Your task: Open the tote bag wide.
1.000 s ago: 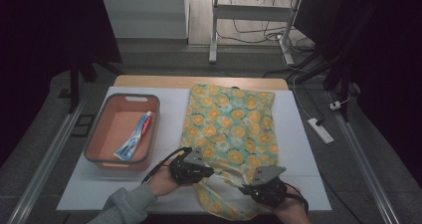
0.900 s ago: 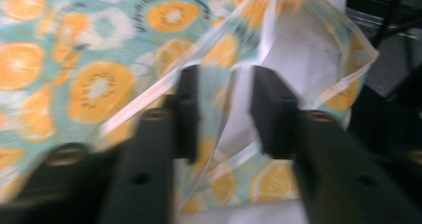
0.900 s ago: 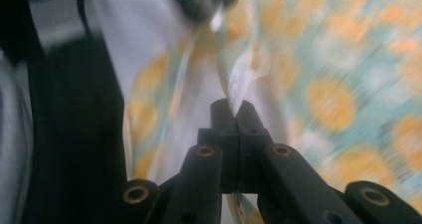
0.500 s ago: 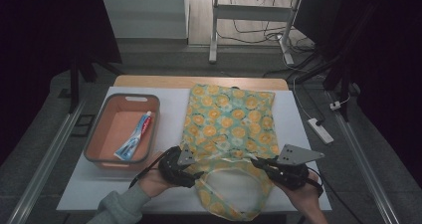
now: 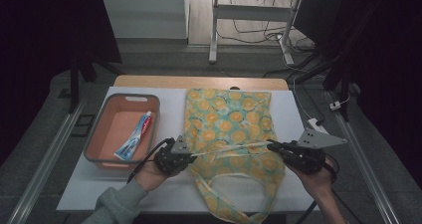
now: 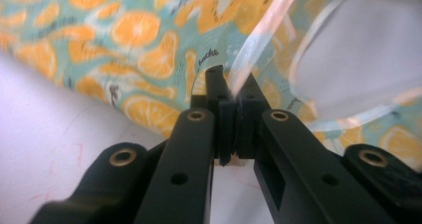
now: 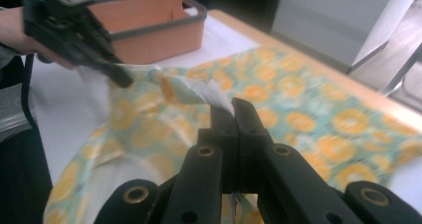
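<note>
**Bag rim stretched between both claws**

Your left claw [image 5: 191, 155] has just closed onto the fabric bag's [image 5: 229, 119] rim; your right claw [image 5: 271, 146] is clamped on the opposite rim. The bag lies on the white worktop [image 5: 89, 194], beside the orange bin [image 5: 102, 134] holding toothpaste [image 5: 134, 137].

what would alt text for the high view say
Two hand-held grippers stretch open the top edge of an orange-print cloth bag lying on a white table: the left gripper and right gripper are each shut on the edge. An orange bin at left holds a toothpaste tube.
</note>
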A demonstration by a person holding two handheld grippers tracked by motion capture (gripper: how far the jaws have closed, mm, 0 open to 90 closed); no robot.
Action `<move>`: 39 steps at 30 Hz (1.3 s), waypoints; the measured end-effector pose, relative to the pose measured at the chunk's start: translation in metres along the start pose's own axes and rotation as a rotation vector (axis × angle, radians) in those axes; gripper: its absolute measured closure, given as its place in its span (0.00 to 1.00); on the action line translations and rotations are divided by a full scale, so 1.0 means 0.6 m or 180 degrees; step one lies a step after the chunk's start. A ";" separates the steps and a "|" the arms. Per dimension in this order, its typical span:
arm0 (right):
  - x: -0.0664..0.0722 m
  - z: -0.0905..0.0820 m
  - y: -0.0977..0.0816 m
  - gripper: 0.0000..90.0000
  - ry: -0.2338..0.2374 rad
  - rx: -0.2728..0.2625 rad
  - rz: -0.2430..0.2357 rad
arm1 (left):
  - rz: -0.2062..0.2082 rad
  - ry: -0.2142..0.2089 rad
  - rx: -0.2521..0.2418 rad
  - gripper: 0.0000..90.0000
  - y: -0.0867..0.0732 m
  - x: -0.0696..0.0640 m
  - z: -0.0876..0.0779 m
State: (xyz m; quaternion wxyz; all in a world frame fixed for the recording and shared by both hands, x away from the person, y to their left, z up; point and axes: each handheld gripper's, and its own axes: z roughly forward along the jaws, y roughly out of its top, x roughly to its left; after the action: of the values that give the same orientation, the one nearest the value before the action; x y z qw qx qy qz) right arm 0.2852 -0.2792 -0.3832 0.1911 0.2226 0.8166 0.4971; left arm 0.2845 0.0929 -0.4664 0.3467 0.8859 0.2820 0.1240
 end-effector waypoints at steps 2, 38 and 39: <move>0.000 -0.003 0.007 0.99 -0.0012 -0.0021 -0.0034 | -0.0009 -0.0117 -0.0137 0.97 -0.001 -0.001 -0.025; -0.036 0.095 -0.062 0.26 0.0039 0.0784 0.0749 | -0.0348 -0.0059 0.0040 0.97 0.016 0.062 -0.002; -0.026 0.086 -0.074 0.28 0.0003 0.0822 0.0770 | -0.0343 -0.0064 0.0044 0.97 0.016 0.062 -0.002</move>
State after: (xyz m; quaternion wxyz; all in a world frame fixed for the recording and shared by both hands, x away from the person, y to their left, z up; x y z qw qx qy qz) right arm 0.3179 -0.2681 -0.4439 0.0993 0.3418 0.8410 0.4075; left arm 0.3178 0.1097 -0.4581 0.3496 0.8730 0.3267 0.0943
